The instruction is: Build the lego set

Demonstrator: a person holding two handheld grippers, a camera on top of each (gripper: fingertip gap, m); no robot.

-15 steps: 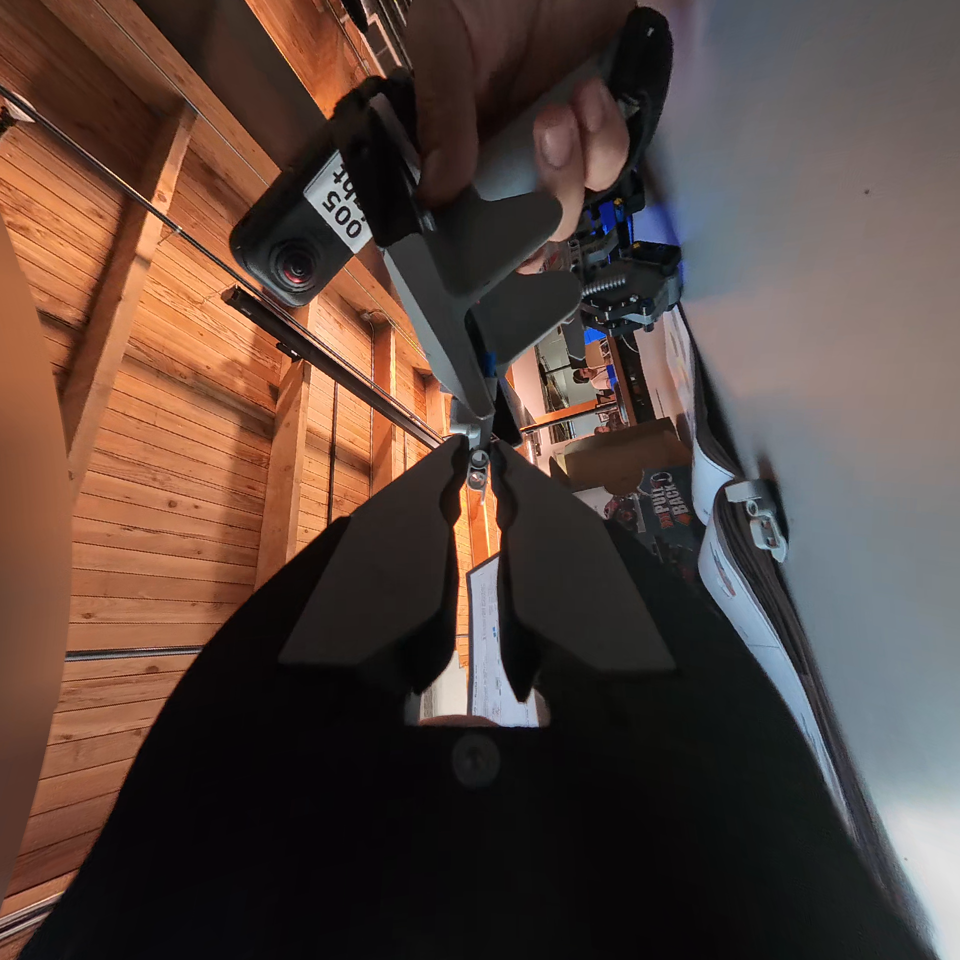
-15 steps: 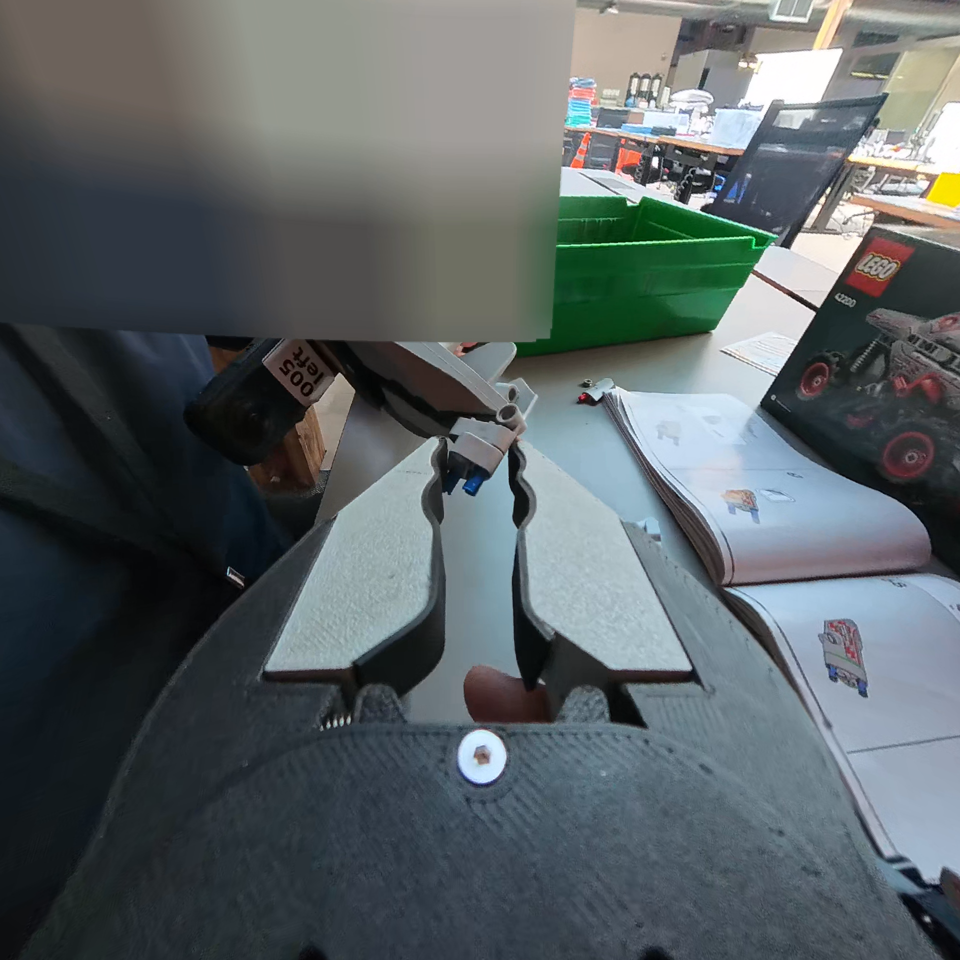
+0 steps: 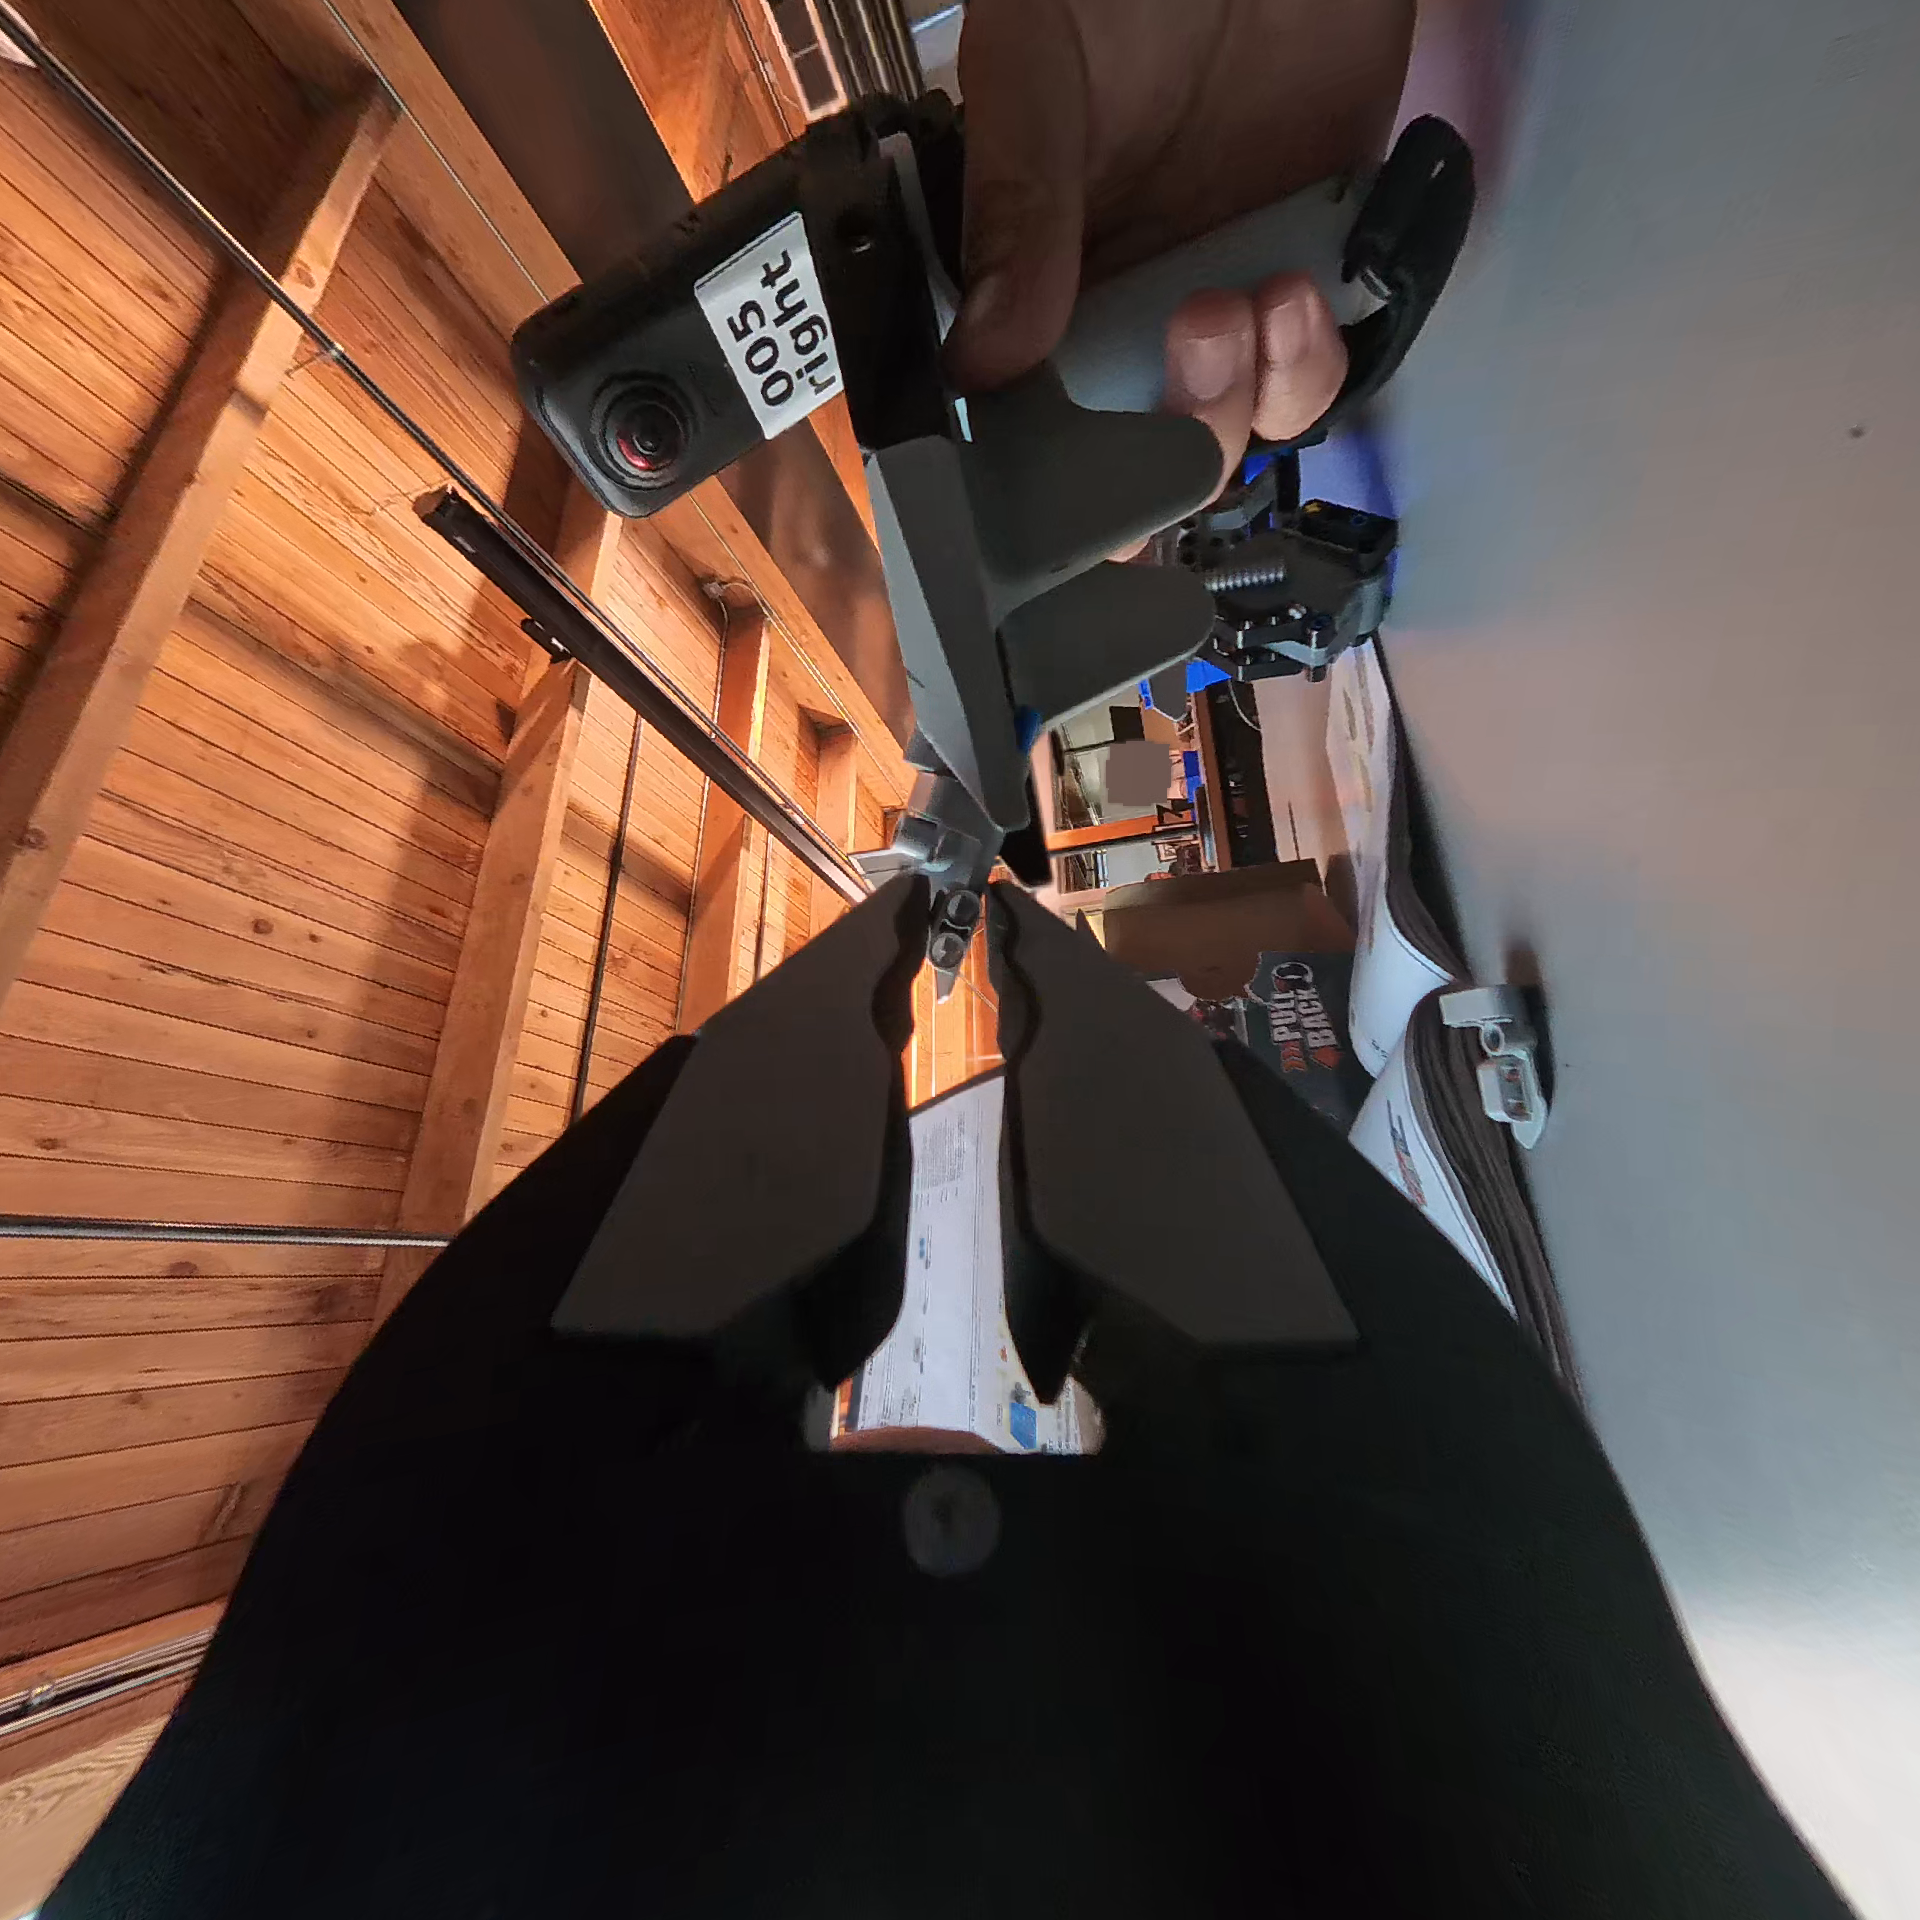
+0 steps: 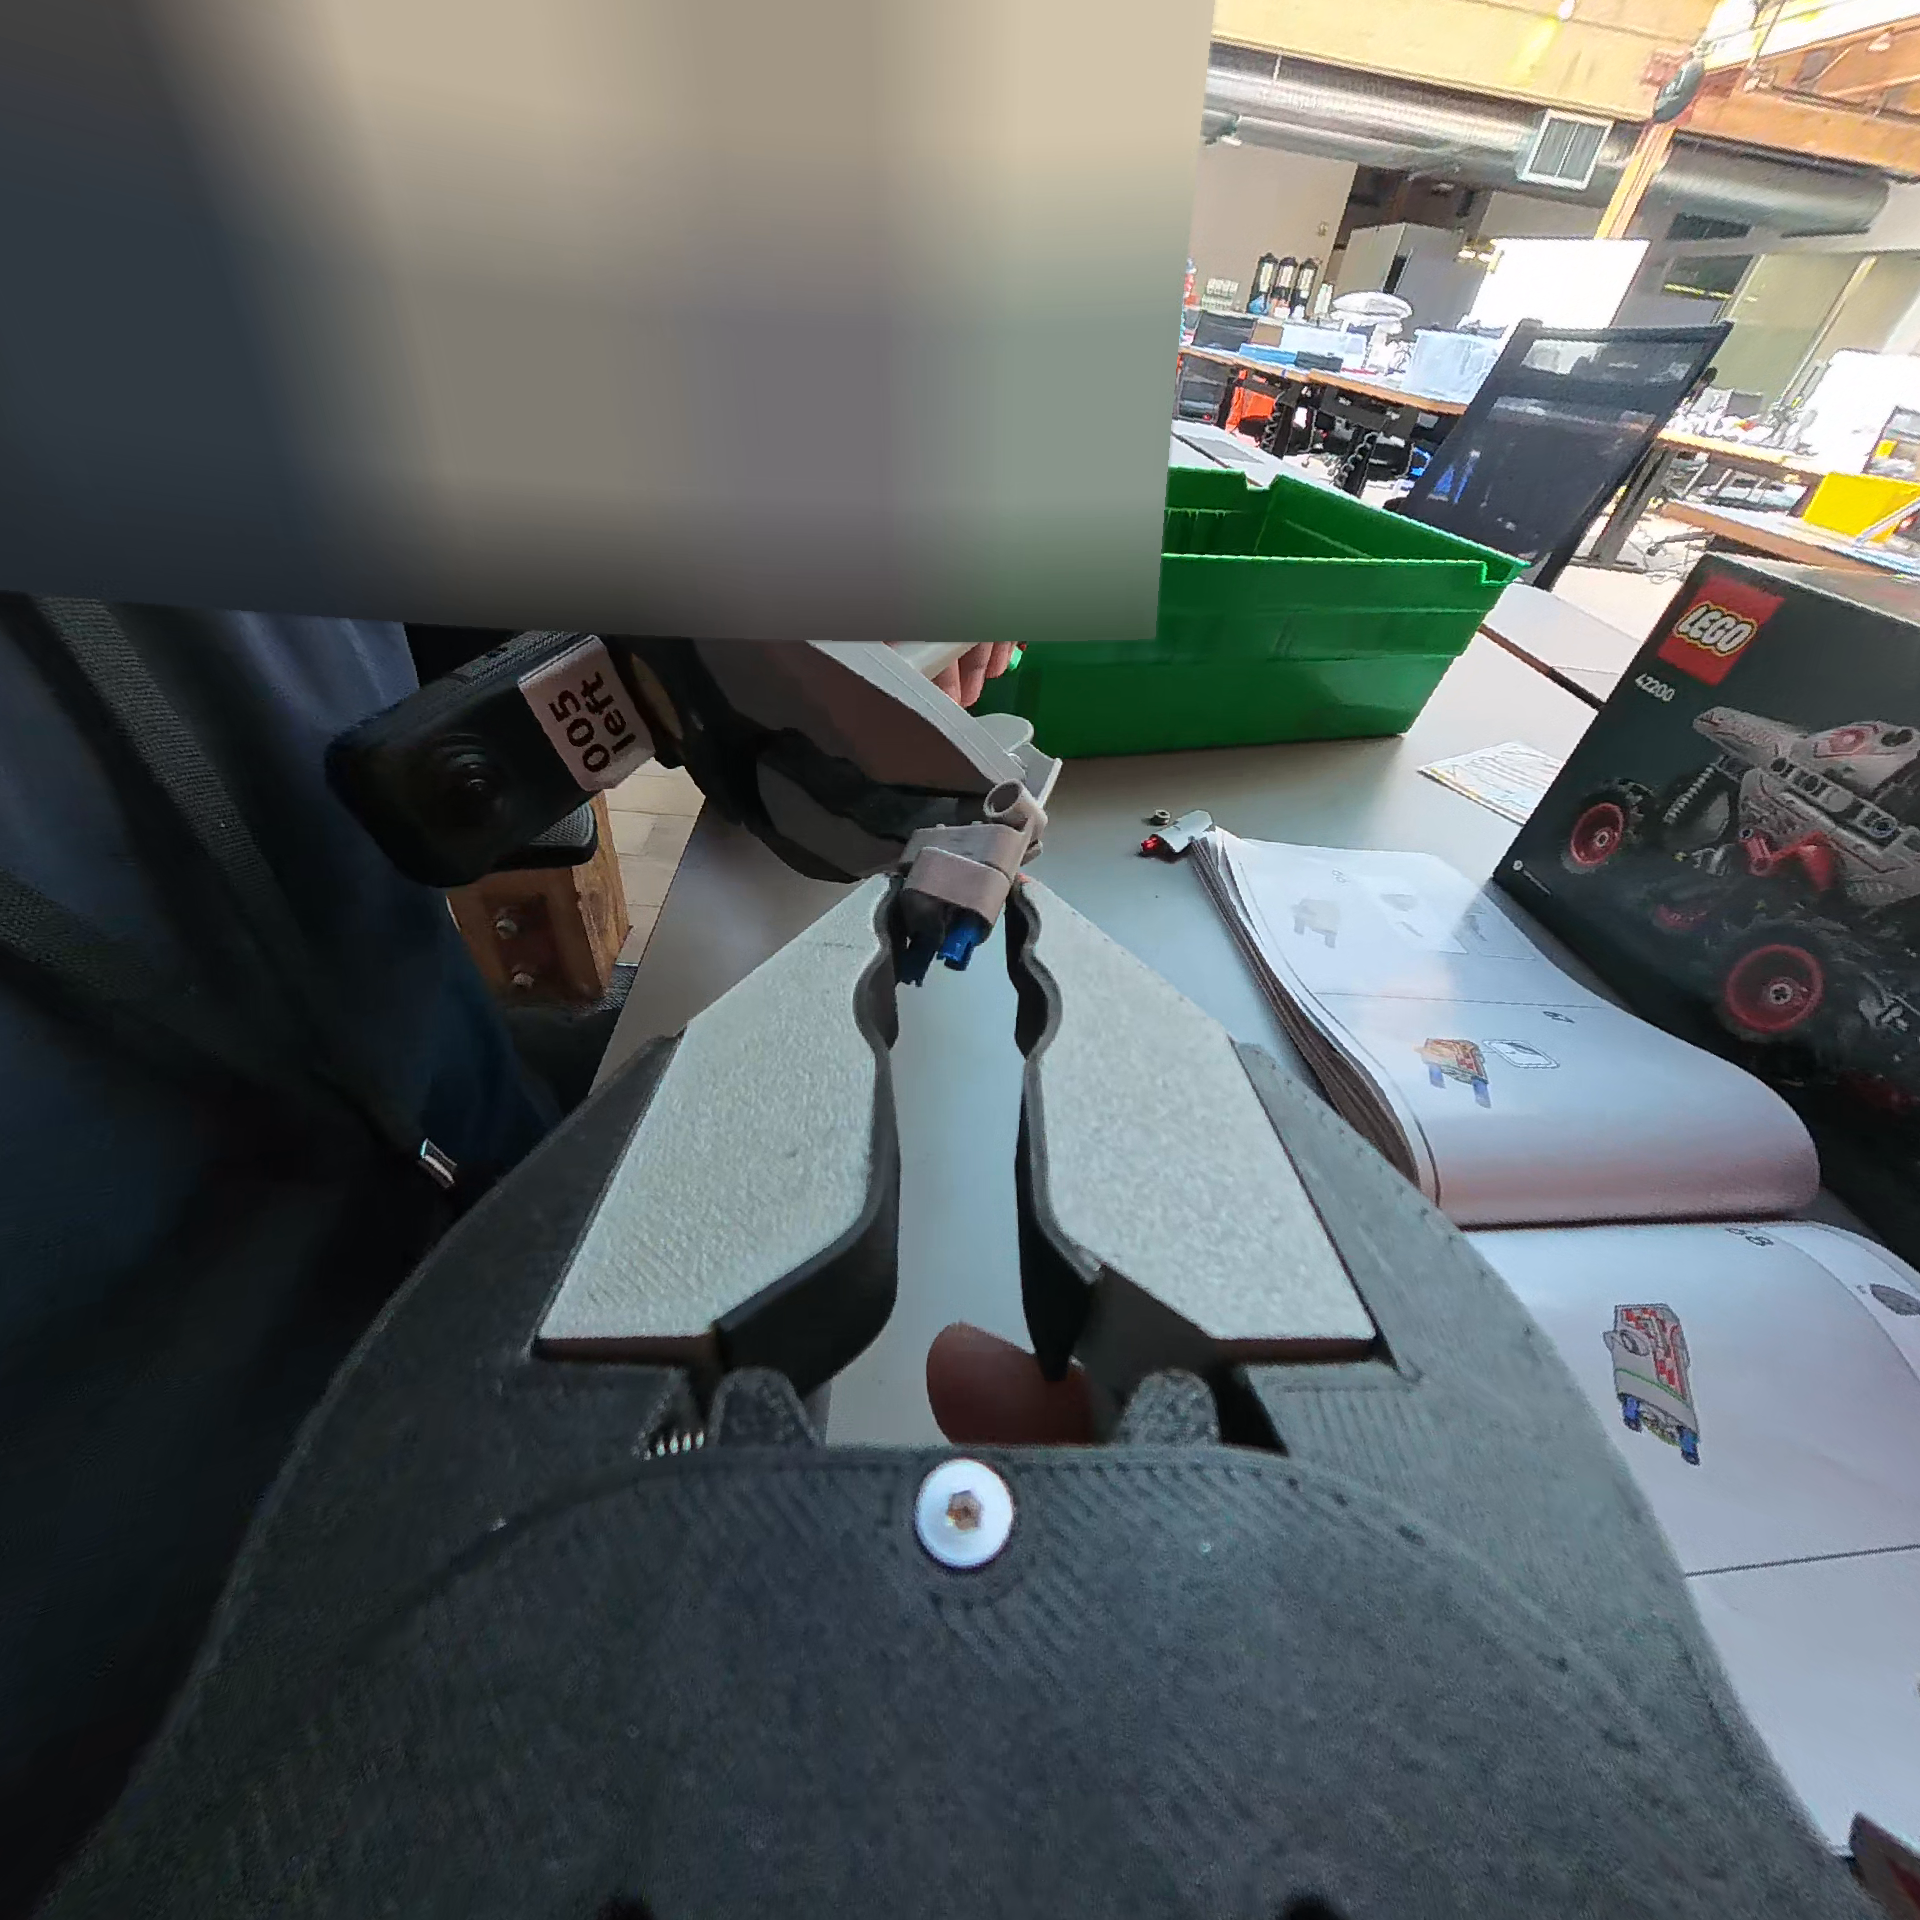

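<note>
We're mid-assembly, both tools raised above the bench (image 4: 1351,821). Our left tool (image 3: 956,914) is clenched on a small grey connector (image 3: 951,920); our right tool (image 4: 951,920) grips a grey piece with blue pins (image 4: 961,883). The two parts seem to touch at the tips, though the join is hard to read. Next, we'd press them squarely together, pins lined up with holes, checking the open manual (image 4: 1455,997).

Printed white camera stickers (image 3: 769,324); red logo, number on the black box (image 4: 1766,831)
</note>
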